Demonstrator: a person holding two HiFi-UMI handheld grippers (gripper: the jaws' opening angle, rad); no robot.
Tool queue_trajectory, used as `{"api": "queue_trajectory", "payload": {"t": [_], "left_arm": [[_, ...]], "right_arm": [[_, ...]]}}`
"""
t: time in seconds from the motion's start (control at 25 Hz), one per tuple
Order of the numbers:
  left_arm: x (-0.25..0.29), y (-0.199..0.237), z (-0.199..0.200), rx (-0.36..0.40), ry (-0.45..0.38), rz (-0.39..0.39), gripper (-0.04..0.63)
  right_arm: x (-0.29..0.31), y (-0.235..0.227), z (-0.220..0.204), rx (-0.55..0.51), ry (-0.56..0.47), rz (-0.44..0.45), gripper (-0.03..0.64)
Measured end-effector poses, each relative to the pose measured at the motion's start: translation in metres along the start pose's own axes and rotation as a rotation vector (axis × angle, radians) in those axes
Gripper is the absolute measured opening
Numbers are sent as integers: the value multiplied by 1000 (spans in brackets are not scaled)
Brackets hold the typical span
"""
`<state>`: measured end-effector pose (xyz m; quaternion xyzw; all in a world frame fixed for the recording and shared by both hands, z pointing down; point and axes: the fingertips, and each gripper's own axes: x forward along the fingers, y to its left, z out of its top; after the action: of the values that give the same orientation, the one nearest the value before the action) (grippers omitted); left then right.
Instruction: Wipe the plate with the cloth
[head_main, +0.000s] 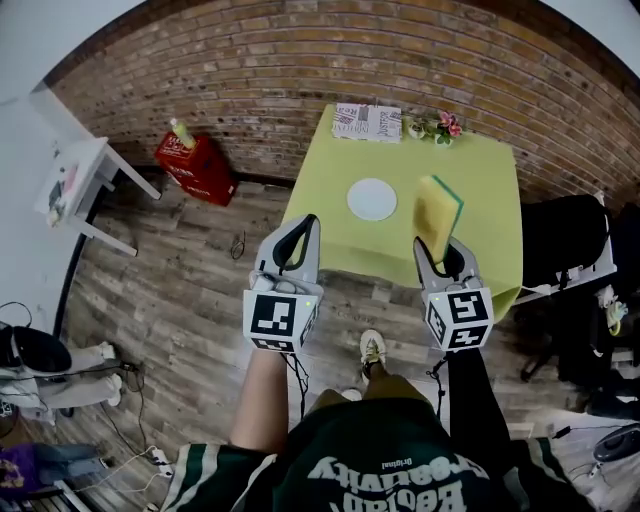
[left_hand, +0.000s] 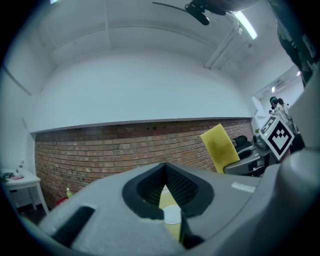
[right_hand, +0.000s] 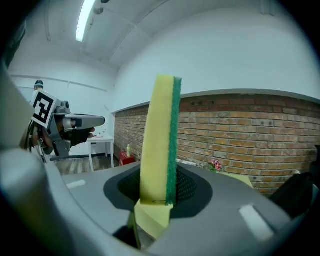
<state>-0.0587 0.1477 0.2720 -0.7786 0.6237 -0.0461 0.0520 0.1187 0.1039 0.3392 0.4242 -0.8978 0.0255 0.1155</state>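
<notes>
The person stands at the near edge of the yellow-green table (head_main: 480, 180) with both tools raised well above it. The right gripper (head_main: 440, 250) pinches the lower end of a yellow sponge (head_main: 437, 215) with a green scouring side, which here serves as the task's cloth. In the right gripper view the sponge (right_hand: 157, 140) stands on end between the jaws. Its long axis runs out along them and its green layer is on the right.

The left gripper (head_main: 308, 224) carries nothing, and its jaws meet at the tips. Through the slot beneath them, the left gripper view shows a sliver of the table and the plate (left_hand: 172, 215).

The white plate (head_main: 372, 199) lies flat about mid-table, ahead of the person and below the tools. It falls between the lines of the two grippers, forward and to the left of the sponge. I'd judge that the sponge has to tip forward and down so a broad face meets the plate.

The table around the plate is bare on all sides. A newspaper (head_main: 367, 122) and a sprig of flowers (head_main: 437, 127) lie along the far edge, well apart from the plate, so strokes have room. The plate sits loose, so the free left tool may be needed to steady its rim.
</notes>
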Motion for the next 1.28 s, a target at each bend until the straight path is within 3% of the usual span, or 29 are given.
{"api": "queue_trajectory", "payload": {"t": [0.8, 1.28], "left_arm": [[139, 61, -12, -28, 34, 110, 8], [179, 68, -29, -19, 67, 61, 8]], "right_arm": [[153, -74, 34, -20, -35, 153, 137], [191, -92, 22, 33, -1, 148, 137]]}}
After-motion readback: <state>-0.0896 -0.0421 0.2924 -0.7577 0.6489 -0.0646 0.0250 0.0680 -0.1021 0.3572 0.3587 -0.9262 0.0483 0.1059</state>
